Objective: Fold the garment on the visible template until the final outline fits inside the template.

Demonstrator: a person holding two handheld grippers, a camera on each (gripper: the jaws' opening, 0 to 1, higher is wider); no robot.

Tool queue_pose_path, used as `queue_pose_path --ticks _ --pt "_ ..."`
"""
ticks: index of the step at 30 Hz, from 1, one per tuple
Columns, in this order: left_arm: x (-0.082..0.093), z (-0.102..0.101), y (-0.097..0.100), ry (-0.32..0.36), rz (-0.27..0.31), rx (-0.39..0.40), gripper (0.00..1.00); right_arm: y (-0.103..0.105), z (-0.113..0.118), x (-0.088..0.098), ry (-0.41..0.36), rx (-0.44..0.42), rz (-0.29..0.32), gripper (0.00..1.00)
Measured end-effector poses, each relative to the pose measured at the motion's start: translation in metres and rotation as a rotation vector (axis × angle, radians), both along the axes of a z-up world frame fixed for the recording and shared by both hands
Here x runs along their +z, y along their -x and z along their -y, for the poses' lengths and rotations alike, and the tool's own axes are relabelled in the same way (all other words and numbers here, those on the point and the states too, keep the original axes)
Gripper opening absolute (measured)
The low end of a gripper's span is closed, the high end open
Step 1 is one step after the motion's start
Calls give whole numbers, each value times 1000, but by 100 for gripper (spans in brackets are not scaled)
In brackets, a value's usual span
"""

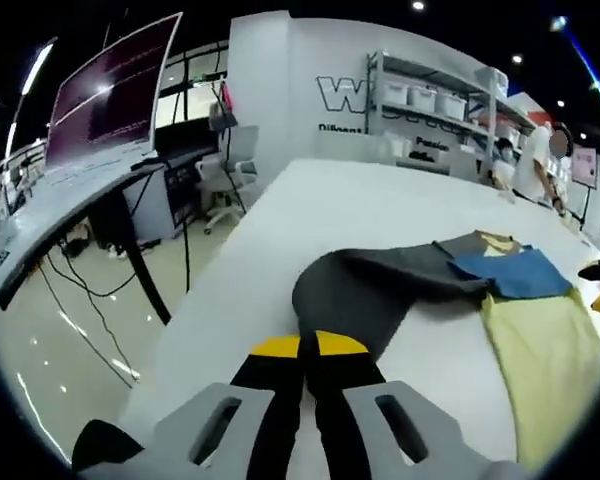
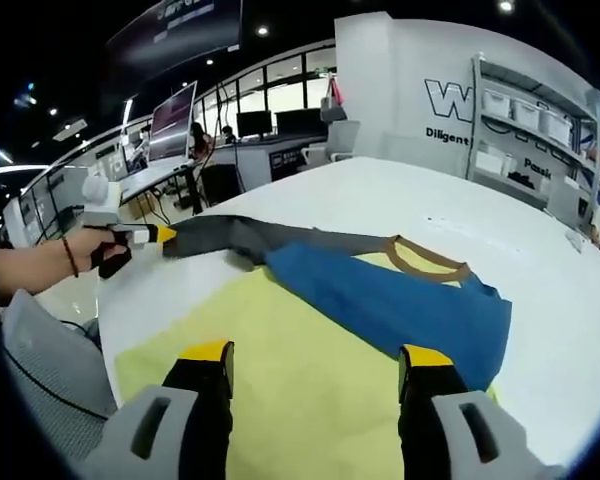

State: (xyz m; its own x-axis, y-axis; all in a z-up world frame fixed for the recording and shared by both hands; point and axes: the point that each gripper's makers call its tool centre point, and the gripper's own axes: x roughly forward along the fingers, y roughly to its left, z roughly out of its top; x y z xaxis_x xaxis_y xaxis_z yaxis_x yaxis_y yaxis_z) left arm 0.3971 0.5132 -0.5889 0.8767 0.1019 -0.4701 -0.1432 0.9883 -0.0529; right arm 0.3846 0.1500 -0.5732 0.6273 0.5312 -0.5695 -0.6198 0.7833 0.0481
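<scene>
On the white table [image 2: 540, 260], I am pinching the garment's grey sleeve [image 1: 380, 285] in the closed left gripper [image 1: 308, 350], right gripper [image 2: 315, 365] hanging open over yellow template [image 2: 280, 370]; soft, limp cloth, best taken by edges.

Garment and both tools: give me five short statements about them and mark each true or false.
1. The left tool is shut on the grey sleeve. True.
2. The right tool is shut on the blue part. False: its jaws stand wide apart over the yellow panel, holding nothing.
3. The garment lies on a white table. True.
4. The collar is red. False: it is brown.
5. In the right gripper view a hand holds the left tool. True.
</scene>
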Motion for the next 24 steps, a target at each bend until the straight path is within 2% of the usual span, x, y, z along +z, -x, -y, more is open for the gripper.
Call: queue_pose_path --ticks 12,14,18,24 --pt "31 -36 -22 -52 32 58 0 3 1 -4 6 12 -3 67" --pt "34 -38 -22 -25 35 79 0 2 4 -5 19 2 1 71" --pt "40 -44 -29 -26 57 74 0 0 8 -6 22 -14 9 73" --pt "39 -45 -32 40 71 90 0 0 11 -8 14 -19 -1 72"
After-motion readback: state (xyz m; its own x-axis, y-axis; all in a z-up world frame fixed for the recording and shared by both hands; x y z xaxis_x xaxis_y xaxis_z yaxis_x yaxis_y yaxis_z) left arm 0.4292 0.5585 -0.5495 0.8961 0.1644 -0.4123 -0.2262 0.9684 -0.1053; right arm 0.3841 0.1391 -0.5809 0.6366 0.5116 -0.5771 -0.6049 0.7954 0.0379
